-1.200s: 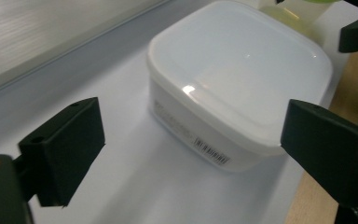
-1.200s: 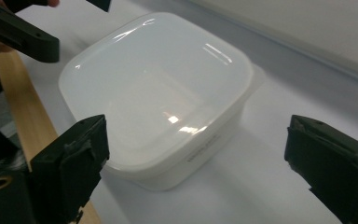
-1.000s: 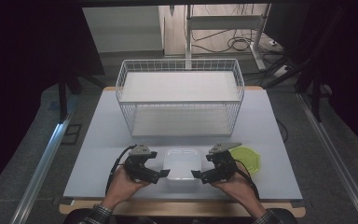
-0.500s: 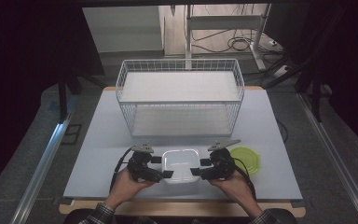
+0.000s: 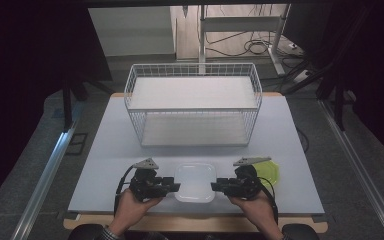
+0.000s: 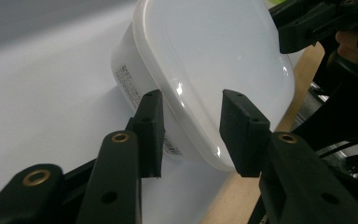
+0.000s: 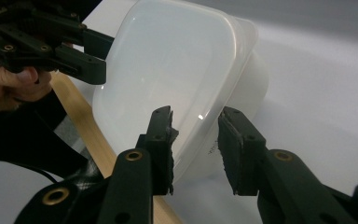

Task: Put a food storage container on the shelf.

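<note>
High view: a white lidded box (image 5: 195, 182) sits near the front edge of the table (image 5: 105, 150), between the left gripper (image 5: 176, 186) and the right gripper (image 5: 215, 186), which come at it from opposite sides. Behind it stands a wire basket (image 5: 194, 107) with two shelves, and a green lid (image 5: 271, 172) lies just beside the right hand.

Left gripper view shows that gripper's jaws straddling the rim of the box (image 6: 205, 70) — one pad under the lip against the wall, the other over the lid. They have just been closing, but whether they press yet I cannot tell. Right gripper view gives the mirror of it: the jaws stand on either side of the box's (image 7: 177, 79) rim, also just closing, with contact not clear.

The step in hand looks like a two-sided grasp of the box. Next, both grips need to firm up on the rim evenly — then a level lift, both hands rising together, probably toward the basket, so the box does not tip or slip out.
</note>
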Available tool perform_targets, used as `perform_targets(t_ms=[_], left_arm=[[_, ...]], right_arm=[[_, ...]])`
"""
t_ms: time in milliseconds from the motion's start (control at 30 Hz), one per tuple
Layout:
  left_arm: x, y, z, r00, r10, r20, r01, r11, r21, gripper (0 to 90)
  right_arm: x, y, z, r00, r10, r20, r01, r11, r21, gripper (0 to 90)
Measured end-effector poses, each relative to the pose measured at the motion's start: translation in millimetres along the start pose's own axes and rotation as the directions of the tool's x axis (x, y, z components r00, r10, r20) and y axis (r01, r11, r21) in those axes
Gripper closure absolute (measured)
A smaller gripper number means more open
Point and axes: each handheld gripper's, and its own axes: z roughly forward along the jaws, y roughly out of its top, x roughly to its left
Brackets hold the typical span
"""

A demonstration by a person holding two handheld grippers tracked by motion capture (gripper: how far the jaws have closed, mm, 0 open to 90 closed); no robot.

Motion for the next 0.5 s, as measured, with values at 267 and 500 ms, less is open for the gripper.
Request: perform_targets(t_ms=[267, 500], left_arm=[[-3.2, -1.2, -2.8, 0.9993, -0.026, -0.028, 0.025, 0.999, -0.038, 68.4], [-2.3, -1.3, -4.0, 0.9976, -0.043, -0.055, 0.039, 0.9974, -0.061, 77.1]], right_arm=[[-3.8, -0.7, -1.4, 0.9971, 0.075, -0.017, -0.075, 0.997, -0.029, 74.3], [-0.2, 0.5, -2.5, 0.9988, 0.046, 0.019, -0.044, 0.997, -0.07, 80.0]])
